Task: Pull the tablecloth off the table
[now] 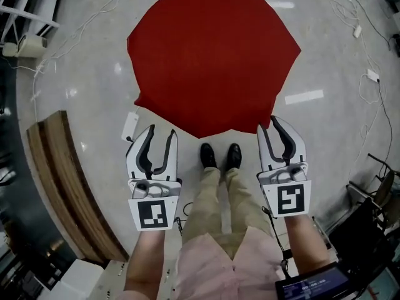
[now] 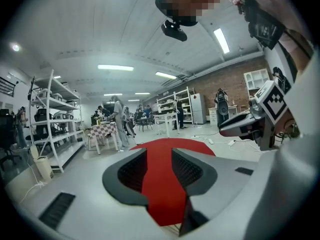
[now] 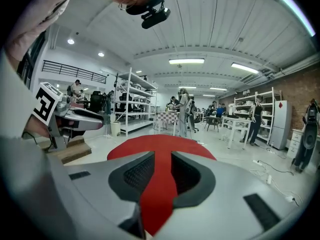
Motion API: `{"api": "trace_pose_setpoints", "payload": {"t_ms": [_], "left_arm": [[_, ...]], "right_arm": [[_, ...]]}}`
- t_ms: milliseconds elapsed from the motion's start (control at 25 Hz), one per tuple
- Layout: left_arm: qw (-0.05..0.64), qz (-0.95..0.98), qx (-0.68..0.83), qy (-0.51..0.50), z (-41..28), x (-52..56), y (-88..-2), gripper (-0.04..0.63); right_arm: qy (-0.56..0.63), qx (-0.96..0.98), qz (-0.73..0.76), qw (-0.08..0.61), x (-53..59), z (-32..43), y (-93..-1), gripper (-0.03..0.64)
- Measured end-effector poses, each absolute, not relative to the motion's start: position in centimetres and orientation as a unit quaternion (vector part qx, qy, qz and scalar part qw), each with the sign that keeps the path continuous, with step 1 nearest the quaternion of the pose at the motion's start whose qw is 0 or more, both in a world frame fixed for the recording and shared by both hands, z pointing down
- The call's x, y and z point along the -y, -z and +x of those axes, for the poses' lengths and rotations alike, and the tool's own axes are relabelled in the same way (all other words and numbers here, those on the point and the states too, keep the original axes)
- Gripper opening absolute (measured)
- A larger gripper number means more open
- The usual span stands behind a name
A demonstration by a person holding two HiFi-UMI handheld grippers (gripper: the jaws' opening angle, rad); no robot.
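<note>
Cloth, red, lies spread wide just ahead of the person's shoes; it hides whatever is under it, so I can't make out a table. Left gripper hangs just short of the cloth's near edge, fingers spread with only air between them and the red showing through the gap. Right gripper hovers over the near right edge, its fingers likewise apart and pinching nothing. Pale floor surrounds the cloth.
</note>
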State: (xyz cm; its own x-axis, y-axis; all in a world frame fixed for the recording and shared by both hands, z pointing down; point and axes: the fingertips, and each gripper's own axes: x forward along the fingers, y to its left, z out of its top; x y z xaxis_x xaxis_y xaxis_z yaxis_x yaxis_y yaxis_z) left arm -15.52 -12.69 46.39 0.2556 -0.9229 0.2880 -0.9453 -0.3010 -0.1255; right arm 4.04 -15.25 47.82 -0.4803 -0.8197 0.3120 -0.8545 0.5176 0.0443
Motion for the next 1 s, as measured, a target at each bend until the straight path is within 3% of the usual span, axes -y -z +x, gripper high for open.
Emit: {"api": "trace_pose_setpoints", "payload": {"t_ms": [400, 760, 1000], "left_arm": [[0.056, 0.809, 0.555, -0.187, -16.4, 11.2, -55.3, 0.211], [0.033, 0.813, 0.542, -0.211, -16.9, 9.9, -60.3, 0.302], [0.003, 0.820, 0.521, -0.238, -17.1, 9.9, -63.1, 0.325]], "right_arm": [[-0.082, 0.855, 0.476, 0.187, 13.2, 2.9, -56.5, 0.158], [-0.044, 0.849, 0.475, 0.226, 10.8, 2.6, -61.6, 0.281], [-0.005, 0.841, 0.469, 0.270, 10.1, 2.1, -64.6, 0.311]]}}
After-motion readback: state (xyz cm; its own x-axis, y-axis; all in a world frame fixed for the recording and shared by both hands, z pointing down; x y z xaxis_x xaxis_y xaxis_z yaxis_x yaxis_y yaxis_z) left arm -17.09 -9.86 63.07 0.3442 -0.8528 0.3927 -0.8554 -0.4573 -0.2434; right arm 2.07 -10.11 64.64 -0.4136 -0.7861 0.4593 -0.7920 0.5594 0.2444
